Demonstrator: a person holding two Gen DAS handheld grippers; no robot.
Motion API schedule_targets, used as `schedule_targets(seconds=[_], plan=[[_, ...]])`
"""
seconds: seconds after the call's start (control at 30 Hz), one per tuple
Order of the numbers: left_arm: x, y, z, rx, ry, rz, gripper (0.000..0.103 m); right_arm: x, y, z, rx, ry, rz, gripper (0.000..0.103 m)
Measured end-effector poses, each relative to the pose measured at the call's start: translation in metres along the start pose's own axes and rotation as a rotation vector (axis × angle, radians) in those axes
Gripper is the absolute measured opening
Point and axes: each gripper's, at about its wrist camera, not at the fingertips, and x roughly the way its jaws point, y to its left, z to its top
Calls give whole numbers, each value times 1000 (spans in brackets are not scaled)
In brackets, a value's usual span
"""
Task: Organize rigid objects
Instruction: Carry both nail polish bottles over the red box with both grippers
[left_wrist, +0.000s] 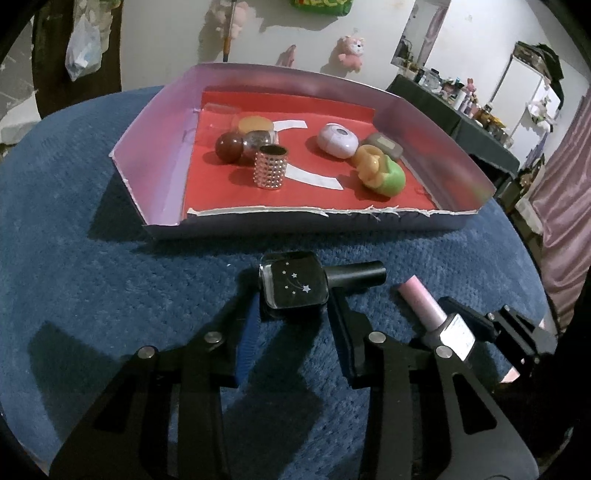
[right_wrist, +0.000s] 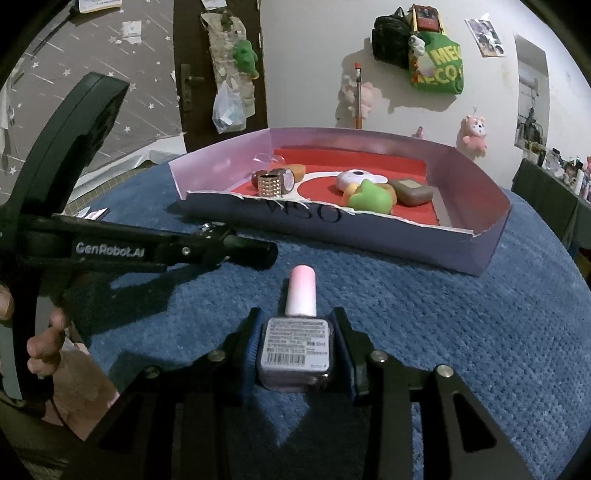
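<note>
Left gripper (left_wrist: 293, 295) clamped on square black glass polish bottle (left_wrist: 294, 286), right gripper (right_wrist: 297, 345) on pink-capped labelled bottle (right_wrist: 297, 341), both low over blue textured cloth (left_wrist: 92, 229), short of lilac cardboard tray (left_wrist: 155, 140) already holding studded metal cylinder (left_wrist: 269, 166); lift-off from cloth unclear, tray's near corner hidden.

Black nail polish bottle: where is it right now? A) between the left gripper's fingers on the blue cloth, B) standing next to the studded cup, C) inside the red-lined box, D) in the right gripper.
A: the black nail polish bottle lies on the blue cloth, clamped by the left gripper, outside the box.
</note>
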Motion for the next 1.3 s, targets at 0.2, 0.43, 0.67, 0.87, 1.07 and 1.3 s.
schedule_targets(seconds=[0.2,0.43,0.67,0.87,1.07,1.3], plan=[[5,-9,7,0,0,-21,59,2,5,-1,-11,-2,8,58],[16,-19,16,10,-5,-1,69,1,6,0,-10,-3,15,58],[21,-29,13,44,-13,30,79,-1,2,-2,-23,-14,-63,58],[26,-39,8,97,-22,83,80,-3,1,-4,-24,-25,-61,50],[29,-46,5,123,-30,137,78,-4,8,-6,-66,-29,-57,38],[21,-31,8,46,-44,69,78,-9,5,-5,-47,-35,-40,38]])
